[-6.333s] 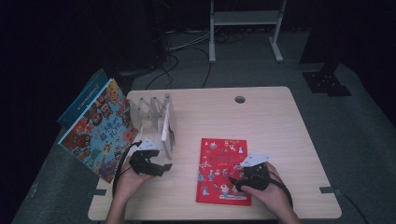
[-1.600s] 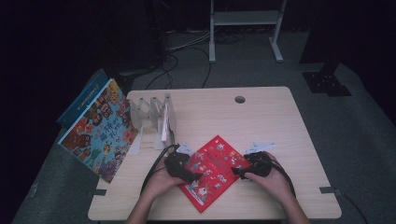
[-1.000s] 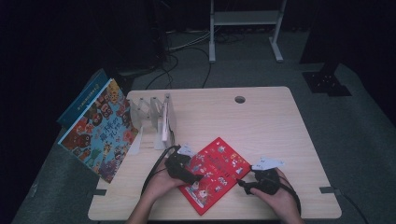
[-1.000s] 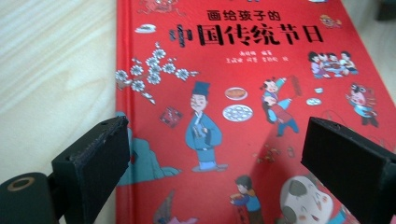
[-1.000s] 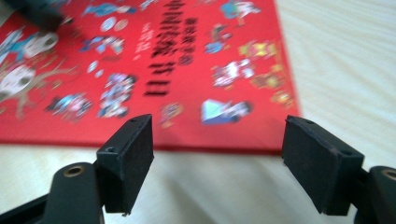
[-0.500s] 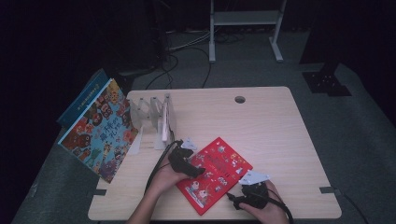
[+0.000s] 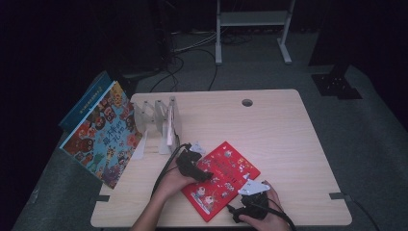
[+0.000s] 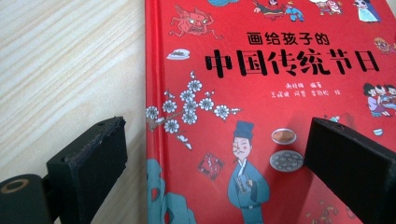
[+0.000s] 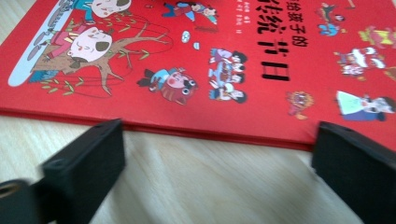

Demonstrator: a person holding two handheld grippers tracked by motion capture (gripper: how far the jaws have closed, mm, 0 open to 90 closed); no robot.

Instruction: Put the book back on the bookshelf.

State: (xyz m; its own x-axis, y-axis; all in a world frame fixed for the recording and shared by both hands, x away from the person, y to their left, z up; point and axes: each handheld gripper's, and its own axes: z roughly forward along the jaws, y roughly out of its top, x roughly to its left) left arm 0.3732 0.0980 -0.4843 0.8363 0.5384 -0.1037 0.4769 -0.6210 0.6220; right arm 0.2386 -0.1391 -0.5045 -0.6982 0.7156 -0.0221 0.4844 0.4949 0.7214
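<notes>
Overhead forward-down view; two close tool views of red book [image 7: 220, 179]

Dim lab or studio: lone desk [image 7: 269, 120], floor cables [image 7: 192, 53], metal stand [image 7: 252, 19].

Red book [image 8: 261, 116] cropped by frame edges

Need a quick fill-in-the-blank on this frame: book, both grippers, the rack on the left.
1. The book lying flat on the table has a ____ cover.
2. The right gripper has its jaws ____, with the book's edge lying just beyond them.
3. The left gripper has one jaw over the bare table and the other over the ____.
4. The clear rack stands to the ____ of the flat book in the high view.

Missing words: red; open; book; left
</notes>
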